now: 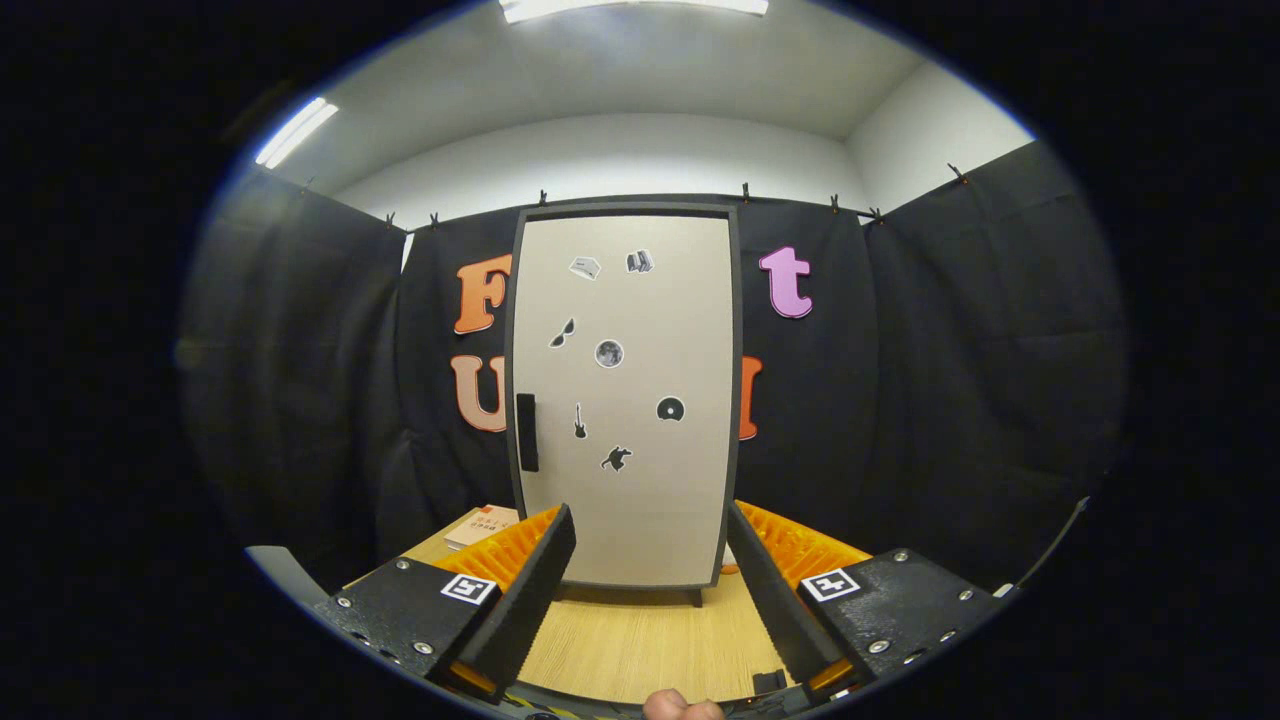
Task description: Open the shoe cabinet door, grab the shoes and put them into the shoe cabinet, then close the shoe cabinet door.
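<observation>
Booth of black cloth walls, pale ceiling with strip lights, wooden tabletop (640,640) below. Shoe cabinet (625,400) stands upright on the table straight ahead of the gripper (650,560), well beyond the fingers, framed in the gap between them. Its door (640,300) is shut flush, pale panel with small dark stickers, dark frame round it. Long axis of the cabinet is vertical; door face points squarely back at the camera. Dark handle (527,432), also a vertical bar, sits at the door's left edge at about mid-height, so the hinge is probably on the right and the door would swing out toward the camera from the left side. Gripper fingers are spread wide with nothing between them, both off the cabinet. No shoes can be made out; a flat tan book-like item (482,524) lies on the table left of the cabinet, beyond the left finger. A shut door with free fingers fits either the cabinet waiting to be opened or the door closed again with shoes inside; can't tell which. If the handle is to be worked: line the fingers up either side of the vertical bar, approach level, pinch across its narrow width, pull along the door's arc rather than straight back so the light cabinet doesn't drag or tip.
</observation>
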